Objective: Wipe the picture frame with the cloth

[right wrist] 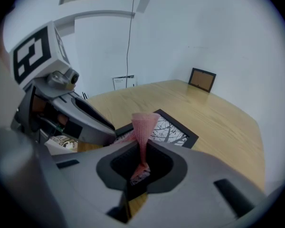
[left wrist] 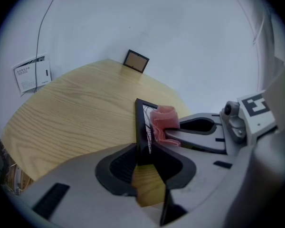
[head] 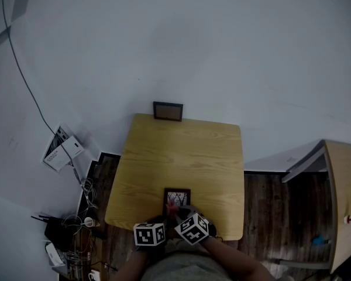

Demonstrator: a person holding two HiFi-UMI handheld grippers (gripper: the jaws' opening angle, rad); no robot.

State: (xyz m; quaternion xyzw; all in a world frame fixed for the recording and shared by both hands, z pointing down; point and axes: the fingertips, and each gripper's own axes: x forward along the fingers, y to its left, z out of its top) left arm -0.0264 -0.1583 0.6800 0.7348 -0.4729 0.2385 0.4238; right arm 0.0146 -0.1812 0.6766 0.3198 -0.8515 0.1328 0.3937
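Steadying the picture frame (left wrist: 140,127) at the worktop's (head: 181,157) near edge in the clamped left hand-held gripper (left wrist: 145,160), cloth (left wrist: 164,119) pinched in the right hand-held gripper (right wrist: 141,160) just right, against its face.

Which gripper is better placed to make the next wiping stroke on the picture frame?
Right: the right gripper pinches the pink cloth at the picture frame, while the left gripper clamps the frame's edge.

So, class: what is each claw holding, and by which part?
Left claw: the picture frame, clamped by its near edge. Right claw: the pink cloth, pinched at one bunched end, the rest fanning out over the frame.
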